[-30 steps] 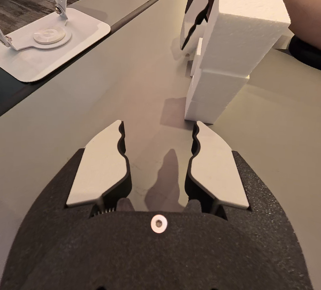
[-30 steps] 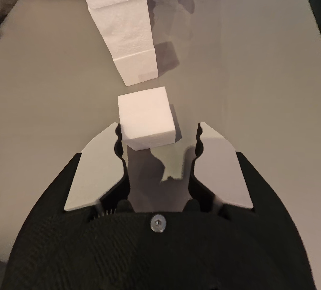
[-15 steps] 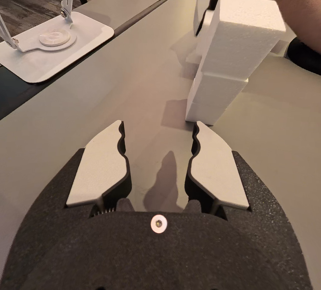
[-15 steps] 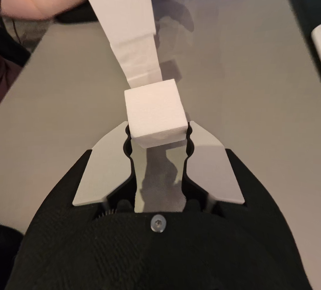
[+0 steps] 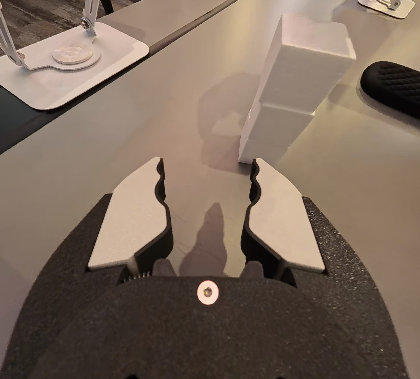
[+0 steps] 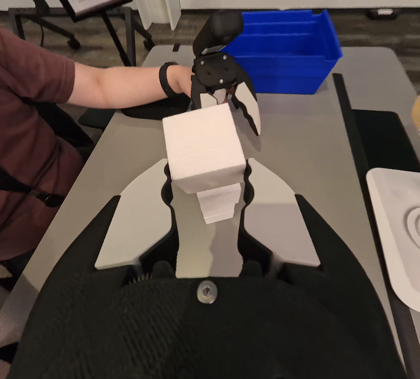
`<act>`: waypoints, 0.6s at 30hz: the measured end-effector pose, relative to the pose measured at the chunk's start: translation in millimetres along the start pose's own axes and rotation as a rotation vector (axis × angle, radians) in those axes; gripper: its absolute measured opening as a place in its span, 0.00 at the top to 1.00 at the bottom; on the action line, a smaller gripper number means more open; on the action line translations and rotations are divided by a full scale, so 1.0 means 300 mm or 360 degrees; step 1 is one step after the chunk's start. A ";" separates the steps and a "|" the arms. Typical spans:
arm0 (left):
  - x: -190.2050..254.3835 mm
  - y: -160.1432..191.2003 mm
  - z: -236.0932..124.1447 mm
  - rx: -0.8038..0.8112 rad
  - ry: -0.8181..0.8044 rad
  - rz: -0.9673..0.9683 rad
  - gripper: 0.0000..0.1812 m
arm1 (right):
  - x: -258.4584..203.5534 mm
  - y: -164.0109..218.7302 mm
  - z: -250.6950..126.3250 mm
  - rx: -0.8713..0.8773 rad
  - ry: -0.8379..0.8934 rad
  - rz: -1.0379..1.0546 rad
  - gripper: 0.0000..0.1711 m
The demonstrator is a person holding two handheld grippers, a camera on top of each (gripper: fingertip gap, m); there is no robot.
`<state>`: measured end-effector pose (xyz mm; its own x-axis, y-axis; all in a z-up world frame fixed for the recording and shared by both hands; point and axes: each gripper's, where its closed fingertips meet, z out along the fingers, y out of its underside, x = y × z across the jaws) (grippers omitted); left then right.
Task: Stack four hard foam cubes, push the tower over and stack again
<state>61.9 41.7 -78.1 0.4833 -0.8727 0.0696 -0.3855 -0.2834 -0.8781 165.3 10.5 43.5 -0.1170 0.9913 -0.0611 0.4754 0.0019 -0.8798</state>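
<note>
Right hand-held gripper (image 6: 206,169): fingers pinch the fourth foam cube (image 6: 203,147) by its side faces, carried directly over the three-cube tower (image 6: 217,205) seen just below and ahead, evidently to seat it squarely. A second ago this cube lay on the worktop (image 6: 295,186) between spread fingers; half a second ago they closed on it; it is now lifted clear.

Left hand-held gripper (image 5: 206,163): spread, empty, low over the worktop, the tower (image 5: 293,86) just ahead to its right, probably standing by. Position hardly changed. Beyond the tower lies a blue bin (image 6: 284,50).
</note>
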 end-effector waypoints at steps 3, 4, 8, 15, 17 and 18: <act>0.010 -0.008 -0.003 0.0013 0.0018 0.0006 0.60 | 0.009 0.034 0.044 -0.0125 -0.0012 -0.0004 0.64; 0.012 -0.009 -0.003 0.0013 0.0019 0.0008 0.60 | 0.013 0.043 0.054 -0.0147 -0.0013 0.0002 0.64; 0.015 -0.012 -0.006 0.0017 0.0029 0.0010 0.60 | 0.021 0.072 0.077 -0.0194 -0.0017 0.0040 0.64; 0.015 -0.004 -0.003 0.0001 0.0037 0.0011 0.60 | 0.025 0.101 0.095 -0.0241 -0.0017 0.0023 0.64; 0.020 -0.001 0.001 -0.0004 0.0051 0.0011 0.59 | 0.033 0.108 0.097 -0.0241 0.0021 0.0000 0.61; 0.024 -0.001 0.002 0.0003 0.0067 0.0007 0.59 | 0.037 0.108 0.095 -0.0225 0.0051 -0.0005 0.56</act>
<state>66.1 35.7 -77.5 0.4479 -0.8900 0.0857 -0.3857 -0.2788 -0.8795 154.6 17.9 0.9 -0.0919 0.9949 -0.0411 0.5936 0.0216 -0.8045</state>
